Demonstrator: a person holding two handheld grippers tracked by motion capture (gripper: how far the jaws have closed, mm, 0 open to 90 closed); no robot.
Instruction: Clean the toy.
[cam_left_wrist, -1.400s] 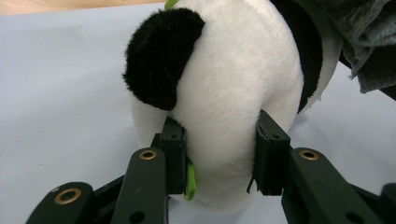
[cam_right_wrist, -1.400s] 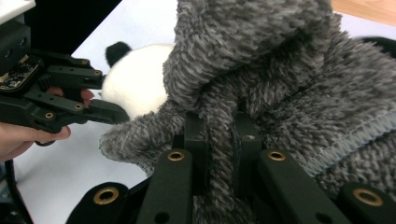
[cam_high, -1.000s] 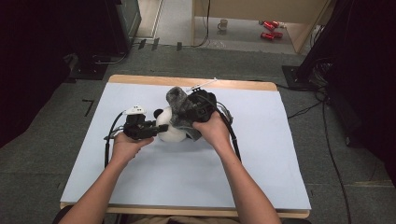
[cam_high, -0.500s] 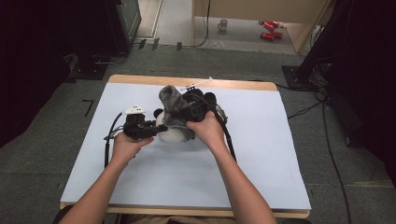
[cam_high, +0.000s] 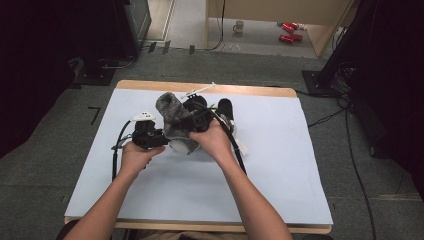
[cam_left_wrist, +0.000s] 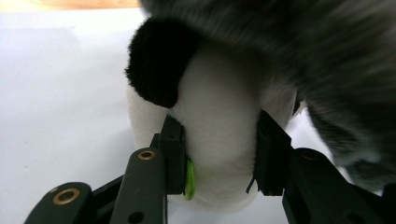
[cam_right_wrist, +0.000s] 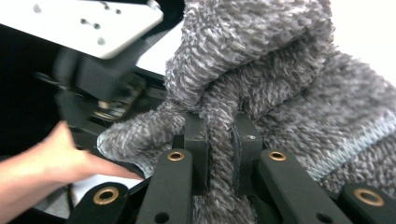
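Note:
A white plush toy (cam_left_wrist: 219, 116) with a black ear (cam_left_wrist: 156, 65) lies on the pale blue mat (cam_high: 280, 190) between my hands. My left gripper (cam_left_wrist: 219, 158) is shut on its white body, one pad pressing on each side. A fuzzy grey knitted sock (cam_right_wrist: 280, 84) is draped over the toy's top, and my right gripper (cam_right_wrist: 219, 154) is shut on a fold of it. In the high view the left gripper (cam_high: 167, 140) holds the toy (cam_high: 182, 146) from the left. The right gripper (cam_high: 189, 120) holds the grey sock (cam_high: 169, 111) above it.
Black cables trail from both grippers across the mat (cam_high: 235, 145). A small white strip (cam_high: 200, 91) lies at the table's far edge. On the floor beyond stand a mug (cam_high: 239, 26) and red objects (cam_high: 287, 31). Dark equipment flanks the table.
My right gripper has shifted left with the grey sock, drawing it further over the toy. The left gripper has stayed put on the white body.

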